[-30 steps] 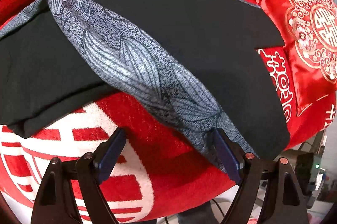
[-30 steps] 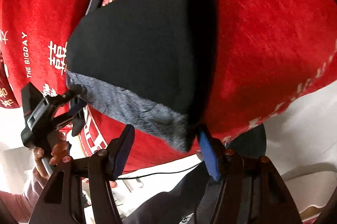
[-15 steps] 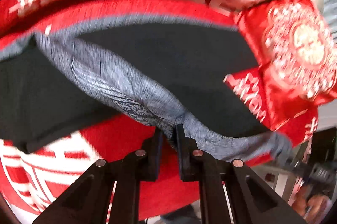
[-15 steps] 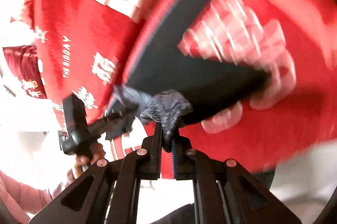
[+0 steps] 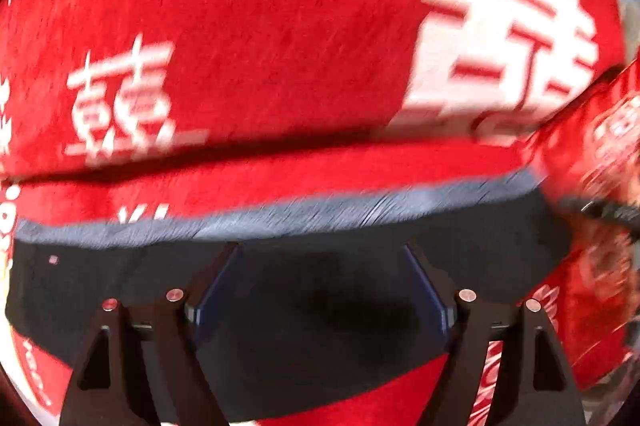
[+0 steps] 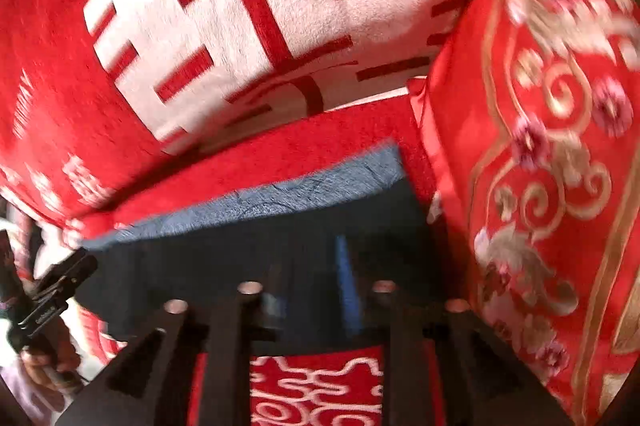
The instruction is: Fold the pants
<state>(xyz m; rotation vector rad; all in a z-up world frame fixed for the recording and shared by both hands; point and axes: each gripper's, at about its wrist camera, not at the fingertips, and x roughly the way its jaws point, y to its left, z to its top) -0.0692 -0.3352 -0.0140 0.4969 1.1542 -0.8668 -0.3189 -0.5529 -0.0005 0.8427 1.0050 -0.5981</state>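
Observation:
The black pants (image 5: pixel 320 326) lie folded flat on the red blanket, their grey patterned band (image 5: pixel 304 218) along the far edge. My left gripper (image 5: pixel 322 254) hovers over the black cloth with its jaws wide and still opening, nothing pinched between them. In the right wrist view the same pants (image 6: pixel 224 266) and grey band (image 6: pixel 288 194) sit just below my right gripper (image 6: pixel 308 270). Its jaws stand partly apart and are opening, and its blue pad (image 6: pixel 344 266) is clear of the cloth. The picture is blurred.
A red blanket with large white characters (image 5: pixel 280 26) covers the seat and its back rest (image 6: pixel 240 6). A red embroidered cushion (image 6: pixel 540 146) stands close on the right of the pants. The left gripper in a hand (image 6: pixel 52 294) shows at the left edge.
Both grippers were shut on the grey patterned edge half a second ago. They carried it toward the back rest and let go; the pants now lie folded over.

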